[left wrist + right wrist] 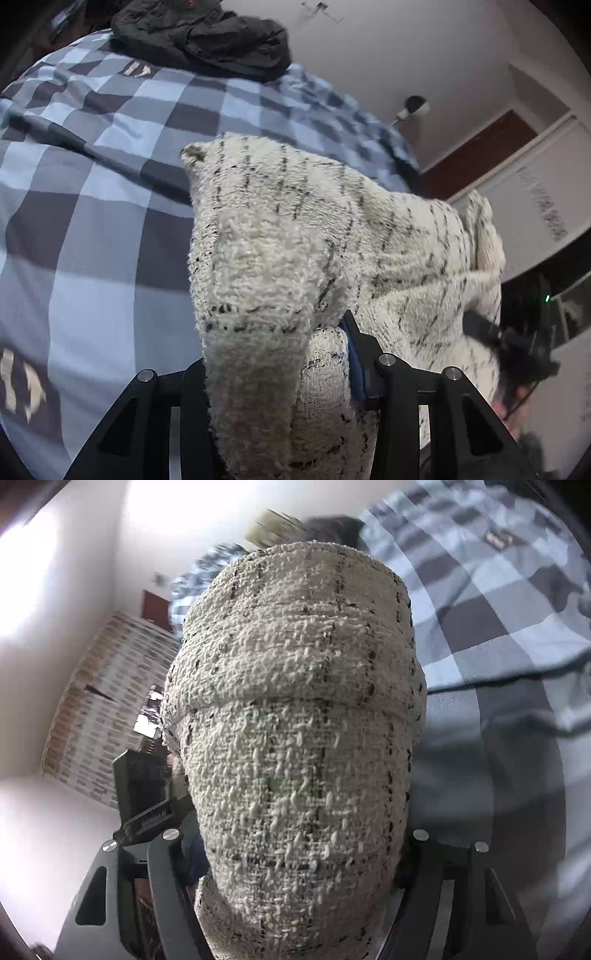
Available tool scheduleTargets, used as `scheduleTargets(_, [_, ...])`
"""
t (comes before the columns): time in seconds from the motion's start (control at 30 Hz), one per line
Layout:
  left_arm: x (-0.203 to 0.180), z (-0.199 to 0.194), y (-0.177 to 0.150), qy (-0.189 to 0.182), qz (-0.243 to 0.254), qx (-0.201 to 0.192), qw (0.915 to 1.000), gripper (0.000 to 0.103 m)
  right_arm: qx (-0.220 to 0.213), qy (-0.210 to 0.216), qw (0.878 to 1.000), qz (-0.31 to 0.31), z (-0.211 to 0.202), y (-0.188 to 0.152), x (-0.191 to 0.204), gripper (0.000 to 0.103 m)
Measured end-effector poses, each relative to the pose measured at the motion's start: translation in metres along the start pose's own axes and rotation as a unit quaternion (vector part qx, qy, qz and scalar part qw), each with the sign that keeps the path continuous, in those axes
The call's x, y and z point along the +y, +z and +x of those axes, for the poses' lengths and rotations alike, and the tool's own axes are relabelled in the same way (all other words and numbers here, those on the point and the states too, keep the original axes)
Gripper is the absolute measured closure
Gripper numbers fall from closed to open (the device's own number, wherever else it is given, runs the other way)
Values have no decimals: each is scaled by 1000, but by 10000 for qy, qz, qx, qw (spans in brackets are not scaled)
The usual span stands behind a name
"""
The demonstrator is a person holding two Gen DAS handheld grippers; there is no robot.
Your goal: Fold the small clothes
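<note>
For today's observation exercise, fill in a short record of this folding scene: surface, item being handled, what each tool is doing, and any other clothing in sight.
surface: blue and grey checked bedcover
item handled: white knitted sock with dark flecks, lifted off the cover
left tool: closed on one end of the sock
right tool: closed on the bunched sock, which fills its view
other clothing: dark crumpled garment at the cover's far edge
fold state: not yet laid flat
</note>
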State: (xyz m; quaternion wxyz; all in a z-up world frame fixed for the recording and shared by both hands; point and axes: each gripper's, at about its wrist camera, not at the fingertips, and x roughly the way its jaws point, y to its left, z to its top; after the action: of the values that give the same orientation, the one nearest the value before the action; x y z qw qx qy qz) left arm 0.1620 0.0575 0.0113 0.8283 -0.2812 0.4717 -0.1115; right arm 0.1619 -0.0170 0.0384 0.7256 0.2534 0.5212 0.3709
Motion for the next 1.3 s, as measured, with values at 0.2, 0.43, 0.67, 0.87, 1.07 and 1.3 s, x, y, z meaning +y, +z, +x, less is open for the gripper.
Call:
scheduleTargets(0.2, [52,57,-4,-288,-684,243,9969,59,426,-447,9952,760,74,4,-34,31])
scheduleTargets(0.43, [55,31,-7,-141,-727,165,9971,48,211,-177,9881,1516,86,-19,-28,14])
scheduleTargets(0.67, [17,-65,-12,1838,13,-894,9789,15,119,-1461,9868,692,41,-7,48,13])
scheduleTargets(0.87, [-22,-133,-57,2736,985,-1711,9414,0,-441,-2621,9600,-878,-40,-53,108,13])
scheduleTargets(1.07, [-66,-159,-111,2938,1788,-1688,9237,0,-845,-3404,9173,-1885,-145,-61,51,13])
scheduleTargets(1.3, [-86,-156,-157,2865,2264,-1716,9150,0,-737,-3970,8901,-2115,-161,-103,41,13])
